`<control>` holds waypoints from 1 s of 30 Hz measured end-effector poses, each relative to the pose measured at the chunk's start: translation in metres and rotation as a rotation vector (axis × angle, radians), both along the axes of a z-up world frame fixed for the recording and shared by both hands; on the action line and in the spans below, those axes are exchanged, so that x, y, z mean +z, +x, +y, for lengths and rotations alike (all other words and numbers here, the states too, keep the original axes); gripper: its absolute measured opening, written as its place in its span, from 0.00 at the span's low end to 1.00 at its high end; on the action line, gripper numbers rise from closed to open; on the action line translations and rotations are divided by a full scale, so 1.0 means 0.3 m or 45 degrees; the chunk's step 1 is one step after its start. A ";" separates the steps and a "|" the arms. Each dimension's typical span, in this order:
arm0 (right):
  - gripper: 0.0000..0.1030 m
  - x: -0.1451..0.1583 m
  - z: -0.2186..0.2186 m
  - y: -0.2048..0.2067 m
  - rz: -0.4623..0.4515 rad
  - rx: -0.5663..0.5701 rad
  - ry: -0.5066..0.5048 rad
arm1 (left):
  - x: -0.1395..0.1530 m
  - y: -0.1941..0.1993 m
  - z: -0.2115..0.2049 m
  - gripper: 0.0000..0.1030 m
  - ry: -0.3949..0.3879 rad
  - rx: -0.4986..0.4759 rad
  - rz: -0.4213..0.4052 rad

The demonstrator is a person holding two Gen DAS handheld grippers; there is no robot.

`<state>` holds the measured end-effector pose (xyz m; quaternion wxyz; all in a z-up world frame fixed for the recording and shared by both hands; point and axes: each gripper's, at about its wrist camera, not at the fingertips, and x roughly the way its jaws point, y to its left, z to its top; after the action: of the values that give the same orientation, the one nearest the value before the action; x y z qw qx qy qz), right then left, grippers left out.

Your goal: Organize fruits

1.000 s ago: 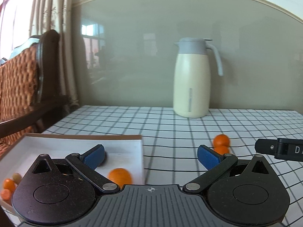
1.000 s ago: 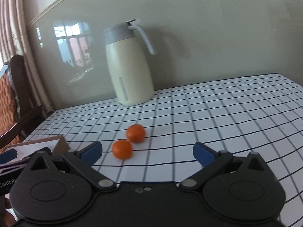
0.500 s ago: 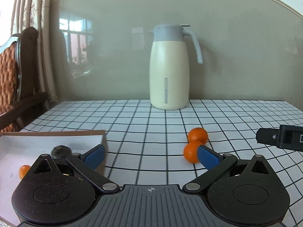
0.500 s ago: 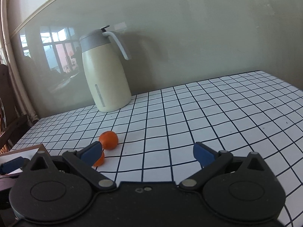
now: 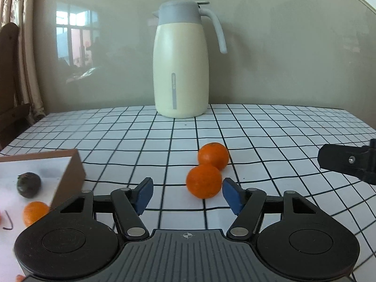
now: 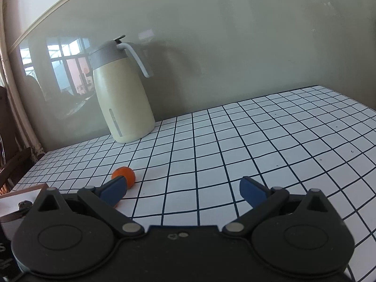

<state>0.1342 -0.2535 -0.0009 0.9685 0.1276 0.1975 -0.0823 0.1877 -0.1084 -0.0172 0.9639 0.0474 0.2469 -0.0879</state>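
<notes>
left gripper (image 5: 188,193): fingers spread wide, holding nothing; low in the left wrist frame, hovering over the surface.
near orange (image 5: 204,181): centre of the left wrist frame, resting on the surface between the blue pads, close to the right pad (image 5: 231,195); contact cannot be told.
far orange (image 5: 213,155): just behind the near one, touching it.
right gripper (image 6: 182,191): fingers spread wide, empty; bare grid between them.
orange in right wrist view (image 6: 124,176): lower left, partly hidden behind the left blue pad (image 6: 114,189).
box (image 5: 70,176): lower left of the left wrist frame, brown wall, white inside.
in the box: one orange (image 5: 35,212) and one dark round fruit (image 5: 28,184).
surface (image 5: 270,129): white with a black grid.
jug (image 5: 181,58): cream with a grey lid, upright at the back centre, against the wall.
right gripper's finger (image 5: 345,162): black, at the right edge of the left wrist frame.
</notes>
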 end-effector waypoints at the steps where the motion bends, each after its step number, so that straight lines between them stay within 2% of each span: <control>1: 0.94 0.000 -0.001 0.002 -0.002 0.001 0.002 | -0.002 0.007 -0.008 0.64 0.002 -0.004 0.000; 3: 0.94 0.002 -0.001 0.007 -0.006 0.006 0.005 | -0.005 0.016 -0.024 0.60 0.014 -0.014 -0.005; 4: 0.94 0.003 -0.001 0.009 -0.007 0.009 0.004 | -0.009 0.024 -0.032 0.50 0.026 -0.019 -0.002; 5: 0.94 0.002 -0.001 0.012 -0.009 0.011 0.001 | -0.013 0.033 -0.036 0.44 0.029 -0.023 0.009; 6: 0.94 0.001 -0.001 0.016 -0.008 0.013 -0.002 | -0.014 0.042 -0.036 0.43 0.004 -0.040 0.030; 8: 0.93 -0.001 -0.001 0.026 -0.005 0.019 -0.004 | -0.013 0.046 -0.039 0.35 -0.012 -0.053 0.034; 15: 0.93 -0.015 0.020 0.066 0.006 0.061 0.009 | -0.008 0.045 -0.019 0.34 0.006 -0.029 -0.012; 19: 0.93 -0.018 0.044 0.081 0.007 0.084 0.006 | 0.010 0.043 0.029 0.34 0.037 0.064 -0.056; 24: 0.93 -0.022 0.071 0.103 0.008 0.110 0.010 | 0.018 0.061 0.102 0.34 0.026 0.175 -0.032; 30: 0.92 -0.024 0.098 0.130 0.010 0.130 0.016 | 0.013 0.046 0.105 0.34 0.048 0.122 -0.048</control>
<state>0.1732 -0.2242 -0.0081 0.9698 0.1232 0.2082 -0.0322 0.2015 -0.0768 -0.0132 0.9705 0.0551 0.2321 -0.0360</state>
